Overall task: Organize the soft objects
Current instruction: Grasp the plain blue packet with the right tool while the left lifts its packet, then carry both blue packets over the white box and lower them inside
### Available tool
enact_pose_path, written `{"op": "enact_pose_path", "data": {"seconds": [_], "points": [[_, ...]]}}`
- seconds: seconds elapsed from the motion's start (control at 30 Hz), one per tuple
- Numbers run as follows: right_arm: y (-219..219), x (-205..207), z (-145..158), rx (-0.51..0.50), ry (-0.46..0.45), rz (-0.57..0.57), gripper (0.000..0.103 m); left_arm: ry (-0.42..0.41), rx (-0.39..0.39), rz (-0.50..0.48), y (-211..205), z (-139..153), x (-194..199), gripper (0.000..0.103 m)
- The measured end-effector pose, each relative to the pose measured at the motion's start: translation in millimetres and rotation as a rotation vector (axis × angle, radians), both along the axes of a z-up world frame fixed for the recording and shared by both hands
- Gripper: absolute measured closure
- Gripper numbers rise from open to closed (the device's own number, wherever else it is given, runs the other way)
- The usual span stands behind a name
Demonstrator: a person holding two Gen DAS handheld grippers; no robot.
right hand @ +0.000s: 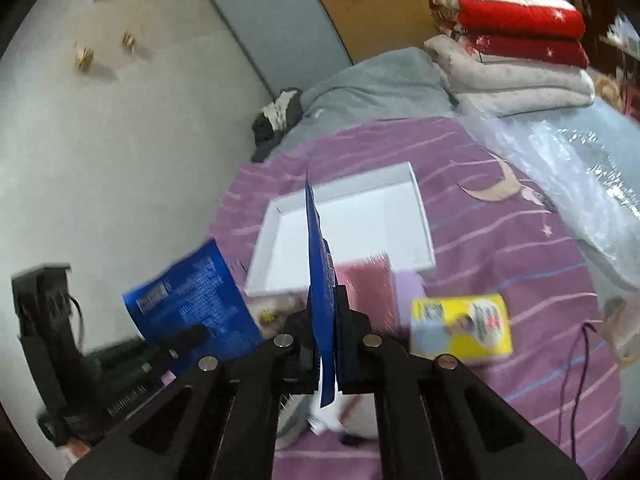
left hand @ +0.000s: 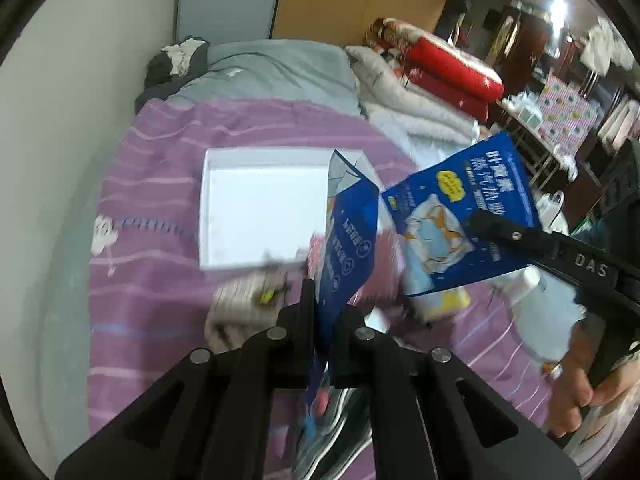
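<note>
Two blue printed packets hang in the air over the bed. My left gripper (left hand: 326, 304) is shut on one blue packet (left hand: 348, 240), which I see almost edge-on. My right gripper (right hand: 326, 300) is shut on the other blue packet (right hand: 320, 272), also edge-on. Each wrist view also shows the other hand's gripper: the right gripper (left hand: 484, 222) pinches its packet (left hand: 460, 200) at the right, and the left gripper (right hand: 188, 336) holds its packet (right hand: 192, 304) at the lower left. A shallow white box (left hand: 256, 208) (right hand: 424, 216) lies open on the purple bedspread behind both packets.
A yellow packet (right hand: 460, 328), a pink folded cloth (right hand: 364, 284) and a small lilac item (right hand: 408, 284) lie before the box. Folded red and white quilts (right hand: 512, 40) are stacked at the bed's head. Clear plastic wrap (right hand: 568, 184) lies right. A wall (right hand: 120, 160) borders the left.
</note>
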State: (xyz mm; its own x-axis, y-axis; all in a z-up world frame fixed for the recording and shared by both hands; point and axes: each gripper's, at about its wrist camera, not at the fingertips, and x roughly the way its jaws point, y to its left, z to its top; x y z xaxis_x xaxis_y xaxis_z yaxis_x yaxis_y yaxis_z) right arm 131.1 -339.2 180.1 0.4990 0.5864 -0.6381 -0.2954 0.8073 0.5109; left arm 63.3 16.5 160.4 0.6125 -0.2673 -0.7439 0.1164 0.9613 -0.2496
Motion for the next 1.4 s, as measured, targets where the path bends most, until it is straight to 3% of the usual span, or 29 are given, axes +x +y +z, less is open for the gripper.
{"op": "enact_pose_path", "data": {"seconds": [0.17,0.37,0.53,0.6,0.7,0.77,0.9,1.0,1.07,1.13,1.2,1.27,1.4], "points": [[12,51,10,0.093,0.034,-0.037,0.099,0.018,-0.080,0.009,4,13,48,0.097],[27,109,4,0.208,0.089,-0.066,0.099,0.023,-0.214,0.091,19,16,97,0.097],[23,135,-40,0.287,0.199,-0.107,0.099,0.164,-0.265,0.072,18,-20,139,0.097],[23,138,-60,0.260,0.217,-0.099,0.099,0.197,-0.276,0.021,15,-35,150,0.097],[29,143,-84,0.150,0.237,-0.066,0.099,0.279,-0.207,-0.057,10,-62,168,0.097],[28,145,-97,0.146,0.253,-0.058,0.099,0.338,-0.141,-0.079,13,-80,182,0.097],[29,151,-110,0.165,0.255,-0.053,0.099,0.423,-0.097,-0.124,22,-102,203,0.097],[36,153,-119,0.170,0.268,-0.020,0.099,0.445,0.062,-0.098,27,-115,214,0.097],[42,153,-125,0.149,0.275,0.001,0.099,0.466,0.116,-0.110,28,-122,218,0.095],[45,153,-131,0.124,0.289,-0.005,0.099,0.466,0.193,-0.115,25,-125,217,0.083],[48,152,-136,0.116,0.299,0.007,0.099,0.449,0.313,-0.070,21,-127,215,0.059],[50,153,-138,0.110,0.303,0.011,0.099,0.438,0.378,-0.011,20,-127,209,0.060],[51,151,-134,0.037,0.271,0.006,0.099,0.425,0.357,0.072,23,-114,194,0.058]]}}
